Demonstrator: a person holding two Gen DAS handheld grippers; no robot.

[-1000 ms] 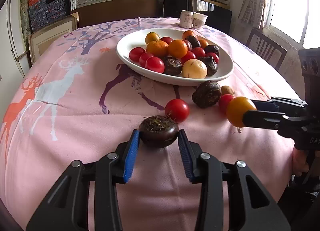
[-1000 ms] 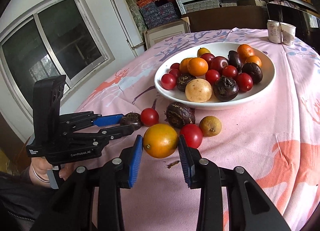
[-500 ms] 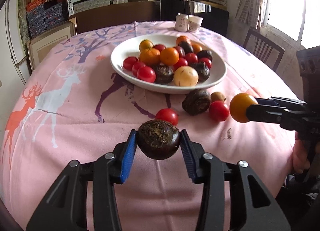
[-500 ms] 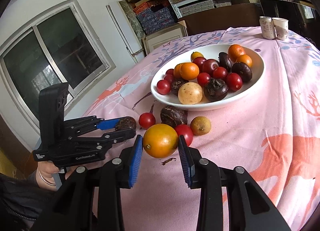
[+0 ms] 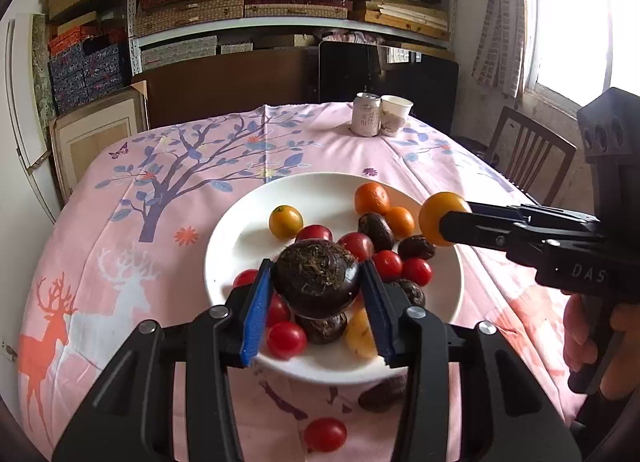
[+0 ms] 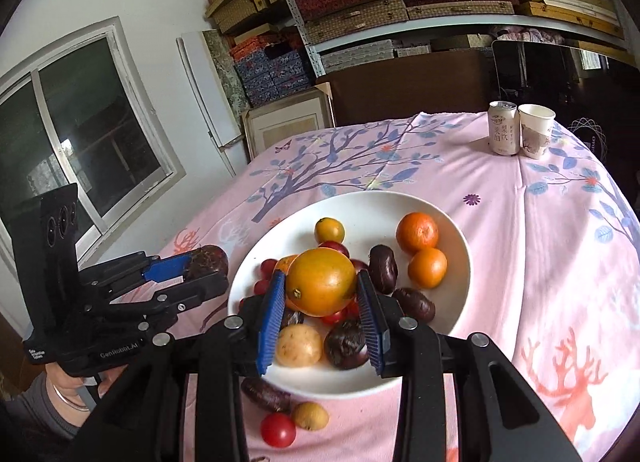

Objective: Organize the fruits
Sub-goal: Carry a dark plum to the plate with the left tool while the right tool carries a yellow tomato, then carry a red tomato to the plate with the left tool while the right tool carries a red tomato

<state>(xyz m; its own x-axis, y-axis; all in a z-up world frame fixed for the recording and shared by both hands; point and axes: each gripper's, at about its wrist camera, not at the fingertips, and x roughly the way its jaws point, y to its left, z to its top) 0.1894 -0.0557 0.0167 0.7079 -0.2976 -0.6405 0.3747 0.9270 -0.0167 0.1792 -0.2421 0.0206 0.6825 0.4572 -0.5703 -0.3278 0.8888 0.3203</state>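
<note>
Since a second ago both grippers have risen from the table edge and moved forward over the white plate [image 5: 224, 246], each carrying its fruit along. The left gripper [image 5: 316, 294] has its jaws closed on a dark brown round fruit [image 5: 316, 276], held in the lower middle of the left wrist frame above the heap of red tomatoes and dark fruits on the plate. The right gripper [image 6: 322, 298] has its jaws closed on an orange-yellow tomato [image 6: 322, 282], held at the centre of the right wrist frame over the near side of the plate. In the left wrist frame the same tomato shows at the right, above the plate's far right rim. A red tomato [image 6: 278, 430], a small yellowish fruit [image 6: 310, 416] and a dark fruit [image 6: 266, 394] lie on the pink tablecloth [image 6: 540, 262] just below the plate. A can [image 6: 503, 127] and a paper cup [image 6: 536, 129] stand side by side at the upper right of the right wrist frame.
</note>
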